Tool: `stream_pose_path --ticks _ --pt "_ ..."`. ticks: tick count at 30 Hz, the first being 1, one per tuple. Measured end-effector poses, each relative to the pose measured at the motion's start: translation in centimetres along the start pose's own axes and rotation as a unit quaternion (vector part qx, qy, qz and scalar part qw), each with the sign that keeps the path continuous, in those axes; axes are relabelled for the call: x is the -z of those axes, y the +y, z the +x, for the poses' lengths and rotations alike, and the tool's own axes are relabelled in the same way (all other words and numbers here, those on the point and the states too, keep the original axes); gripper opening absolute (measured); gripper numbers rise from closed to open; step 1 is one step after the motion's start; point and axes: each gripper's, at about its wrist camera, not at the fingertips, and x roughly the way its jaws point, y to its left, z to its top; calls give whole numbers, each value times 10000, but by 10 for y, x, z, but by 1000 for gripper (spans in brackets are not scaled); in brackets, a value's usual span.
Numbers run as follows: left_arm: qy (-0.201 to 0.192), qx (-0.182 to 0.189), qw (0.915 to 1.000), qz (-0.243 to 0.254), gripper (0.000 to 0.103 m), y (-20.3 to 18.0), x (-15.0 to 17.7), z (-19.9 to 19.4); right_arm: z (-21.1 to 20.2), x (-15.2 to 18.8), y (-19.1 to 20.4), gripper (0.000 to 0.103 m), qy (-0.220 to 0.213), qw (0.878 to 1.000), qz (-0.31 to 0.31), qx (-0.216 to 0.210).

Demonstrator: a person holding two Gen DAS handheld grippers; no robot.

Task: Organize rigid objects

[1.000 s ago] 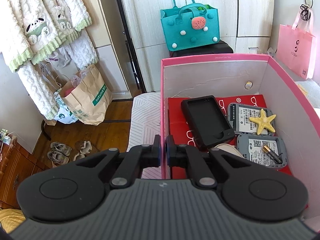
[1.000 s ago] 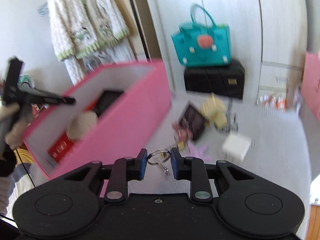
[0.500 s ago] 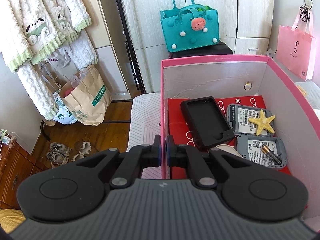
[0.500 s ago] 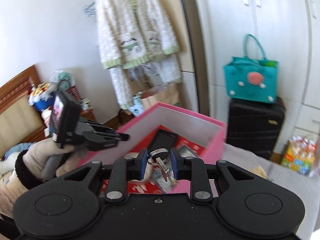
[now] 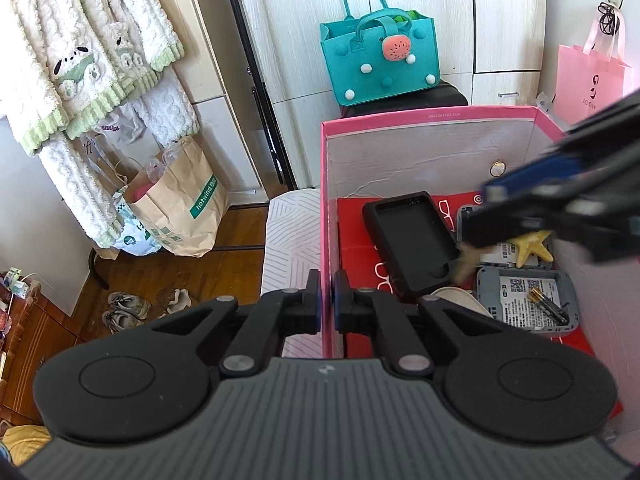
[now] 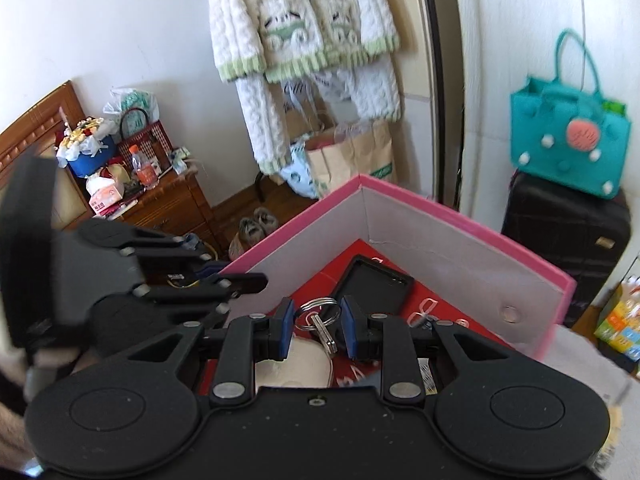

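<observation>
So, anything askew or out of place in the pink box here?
Nothing damaged or spilled. The box holds a black case, two grey devices, a starfish and a battery lying loose on the nearer device.

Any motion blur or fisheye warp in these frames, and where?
Left wrist view: sharp apart from the right gripper, smeared across the pink box. Right wrist view: the key ring is crisp, the left gripper slightly soft, black vignette in the top corners, walls bowed by fisheye.
</observation>
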Motion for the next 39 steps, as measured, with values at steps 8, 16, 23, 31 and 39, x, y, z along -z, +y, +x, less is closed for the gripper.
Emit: stream_pose_path --ticks 8,16,23,31,39 --pt "-4 -16 10000 40 5 -1 0 -1 34 -15 -11 31 30 9992 263 290" --pt "-4 -8 10000 45 5 -1 0 -1 -1 -3 -24 37 -354 9973 455 465" --pt "-5 -1 10000 39 5 0 0 -1 -63 32 -43 44 -643 9913 765 854" --pt "-99 -55 9999 83 5 -2 1 -3 -116 106 -70 59 -1001 9720 816 1965" --pt "-104 -90 9998 113 6 -3 1 -4 -106 150 -115 59 -805 9692 1542 1743"
